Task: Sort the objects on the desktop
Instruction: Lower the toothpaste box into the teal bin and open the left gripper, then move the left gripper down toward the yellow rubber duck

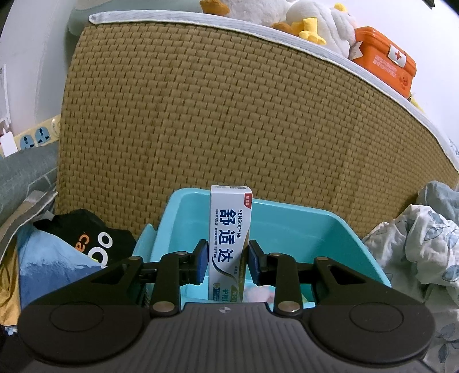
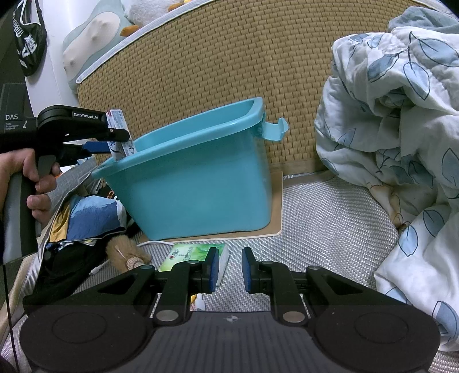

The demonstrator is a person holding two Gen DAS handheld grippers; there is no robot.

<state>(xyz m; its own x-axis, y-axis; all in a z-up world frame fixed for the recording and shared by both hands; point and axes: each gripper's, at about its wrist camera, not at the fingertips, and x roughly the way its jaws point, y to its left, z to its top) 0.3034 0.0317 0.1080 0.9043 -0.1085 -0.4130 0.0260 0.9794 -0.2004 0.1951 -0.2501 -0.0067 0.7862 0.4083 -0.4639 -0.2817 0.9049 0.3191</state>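
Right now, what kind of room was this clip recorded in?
Most likely a bedroom, on a bed rather than a desk. A rumpled leaf-print quilt lies beside the teal bin, a woven rattan headboard rises behind it, and plush ducks sit along its top.

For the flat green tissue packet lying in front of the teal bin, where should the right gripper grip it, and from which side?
Grip the flat green tissue packet across its thin edges near the right end, coming down from above. It lies flat on the grey woven mat, so only its sides offer purchase. The right gripper is open beside it, its left finger overlapping that end.
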